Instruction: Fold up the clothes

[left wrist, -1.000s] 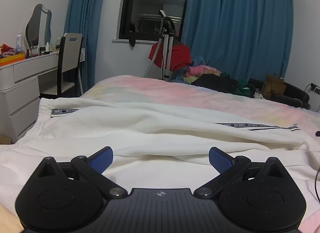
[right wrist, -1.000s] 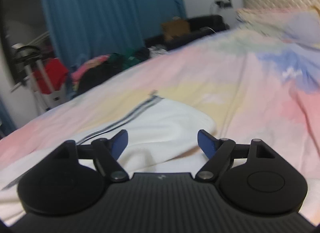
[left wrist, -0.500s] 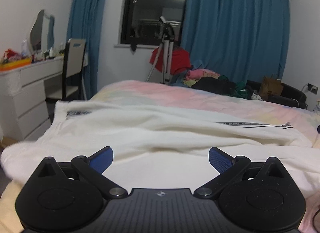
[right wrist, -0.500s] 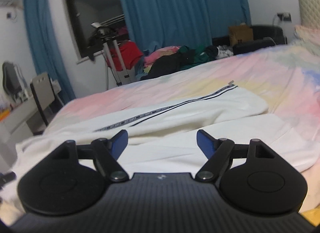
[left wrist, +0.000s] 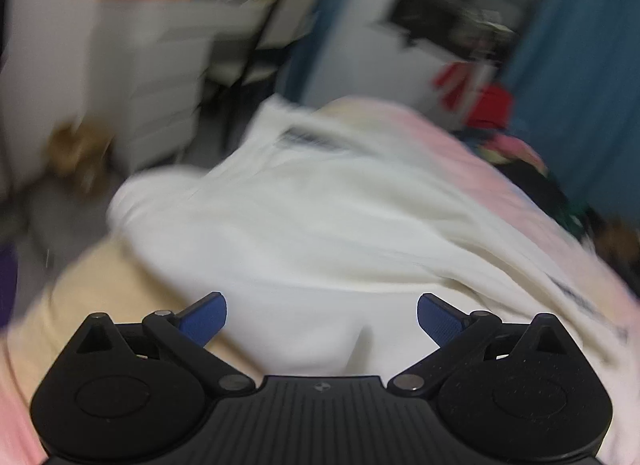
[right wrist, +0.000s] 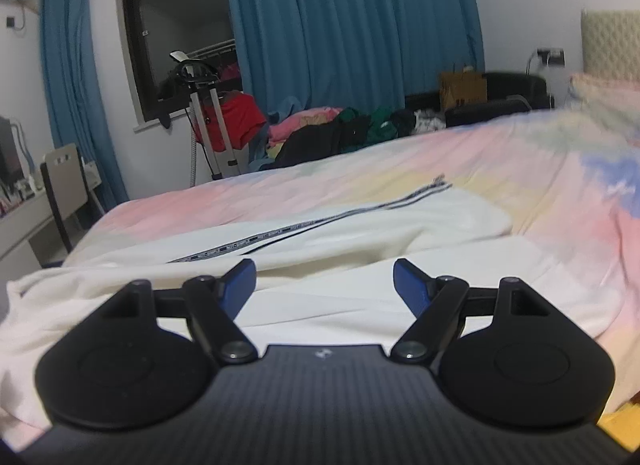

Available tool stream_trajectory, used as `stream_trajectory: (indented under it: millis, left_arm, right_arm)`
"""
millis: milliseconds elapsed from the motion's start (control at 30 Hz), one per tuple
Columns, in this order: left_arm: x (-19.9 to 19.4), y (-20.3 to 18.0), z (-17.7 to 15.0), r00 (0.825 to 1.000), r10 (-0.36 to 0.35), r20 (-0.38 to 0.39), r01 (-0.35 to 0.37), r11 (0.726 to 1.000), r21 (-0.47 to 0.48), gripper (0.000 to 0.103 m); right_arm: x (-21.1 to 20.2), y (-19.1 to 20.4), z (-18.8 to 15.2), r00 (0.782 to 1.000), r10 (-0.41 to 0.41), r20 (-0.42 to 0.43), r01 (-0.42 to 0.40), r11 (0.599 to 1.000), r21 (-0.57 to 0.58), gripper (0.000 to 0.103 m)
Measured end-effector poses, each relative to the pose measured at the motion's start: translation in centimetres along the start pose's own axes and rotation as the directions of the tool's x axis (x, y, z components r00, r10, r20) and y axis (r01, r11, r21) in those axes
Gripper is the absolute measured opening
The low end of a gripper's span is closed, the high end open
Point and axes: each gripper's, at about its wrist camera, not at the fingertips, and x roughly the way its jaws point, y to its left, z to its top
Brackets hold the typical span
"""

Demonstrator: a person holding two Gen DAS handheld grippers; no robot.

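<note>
A white garment [right wrist: 360, 233] with a dark printed stripe lies spread across the pastel bed cover [right wrist: 480, 153]. In the blurred left wrist view the same white garment [left wrist: 320, 233] fills the middle, its left end near the bed's corner. My left gripper [left wrist: 322, 315] hangs open above the cloth, blue pads wide apart and nothing between them. My right gripper [right wrist: 324, 279] is open too, held over the garment's near edge, empty.
A heap of coloured clothes [right wrist: 332, 129] lies beyond the bed's far side, beside a garment steamer stand [right wrist: 204, 121] with a red item. White drawers [left wrist: 152, 77] and a chair [right wrist: 64, 185] stand left of the bed. Blue curtains [right wrist: 352, 25] flank a dark window.
The left wrist view has swung and rolled sharply toward the bed's left corner and is now blurred. The right gripper rose and turned from the pillow end earlier, then held still. Both stay open.
</note>
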Motion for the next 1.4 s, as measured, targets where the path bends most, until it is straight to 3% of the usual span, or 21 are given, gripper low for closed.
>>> stream_trajectory:
  millis: [100,167,267,333,433,533,633,733,833,900,1000,1100,1267,1400]
  left_arm:
    - [1.4,2.7,1.2,0.995,0.047,-0.086,-0.059,0.989,-0.139,0.102]
    - [1.8,4.3,1.8,0.993,0.018,-0.116,-0.046,0.969,-0.242,0.102]
    - [2.4,6.7,2.6,0.988,-0.037,-0.151,-0.026,0.918,-0.395,0.102]
    - [2.6,7.3,2.8,0.984,-0.080,-0.160,0.005,0.904,-0.427,0.102]
    - [2.8,7.7,3.3,0.977,-0.119,-0.178,0.033,0.905,-0.424,0.102]
    - [2.8,8.1,3.4,0.978,-0.151,-0.143,0.076,0.900,-0.428,0.102]
    - [3.4,9.0,3.0,0.971,-0.197,-0.137,0.112,0.876,-0.468,0.101]
    - [3.8,9.7,2.8,0.963,-0.237,-0.126,0.145,0.855,-0.498,0.100]
    - [4.1,9.7,3.0,0.964,-0.243,-0.105,0.165,0.861,-0.481,0.099]
    - [4.2,9.3,3.1,0.964,-0.245,-0.102,0.173,0.870,-0.461,0.098]
    - [4.8,8.5,3.1,0.965,-0.246,-0.089,0.179,0.868,-0.463,0.096]
    - [5.0,8.1,3.4,0.950,-0.306,-0.058,0.241,0.841,-0.484,0.093]
    - [5.3,7.9,3.5,0.951,-0.304,-0.048,0.241,0.831,-0.501,0.087]
    - [6.0,7.2,3.6,0.956,-0.287,-0.062,0.227,0.854,-0.468,0.068]
  right_arm:
    - [0.9,-0.6,-0.3,0.999,-0.029,-0.033,0.030,0.999,0.031,0.077]
    - [1.5,-1.1,-0.6,0.997,-0.044,-0.063,0.047,0.998,0.046,0.077]
    - [1.8,-2.4,-0.7,0.994,-0.047,-0.094,0.057,0.993,0.101,0.077]
    - [1.3,-4.3,-0.3,0.994,-0.026,-0.106,0.047,0.979,0.199,0.077]
    - [0.4,-8.6,0.0,0.996,0.053,-0.078,-0.015,0.903,0.428,0.077]
    - [0.9,-12.7,-0.8,0.992,0.050,-0.113,0.029,0.792,0.610,0.079]
    - [1.3,-15.9,-2.3,0.991,0.039,-0.130,0.069,0.680,0.730,0.077]
    - [1.4,-18.1,-3.2,0.988,-0.032,-0.151,0.139,0.617,0.775,0.075]
    - [1.1,-20.1,-3.8,0.974,-0.152,-0.170,0.227,0.579,0.783,0.075]
    - [0.8,-21.4,-4.4,0.952,-0.243,-0.188,0.294,0.543,0.786,0.074]
    - [1.1,-22.5,-5.5,0.941,-0.261,-0.215,0.321,0.496,0.807,0.072]
    - [2.1,-22.6,-6.2,0.945,-0.235,-0.227,0.317,0.485,0.815,0.071]
    - [4.4,-22.5,-6.8,0.946,-0.205,-0.251,0.321,0.480,0.817,0.062]
    - [5.5,-22.7,-6.4,0.930,-0.258,-0.262,0.360,0.492,0.792,0.036]
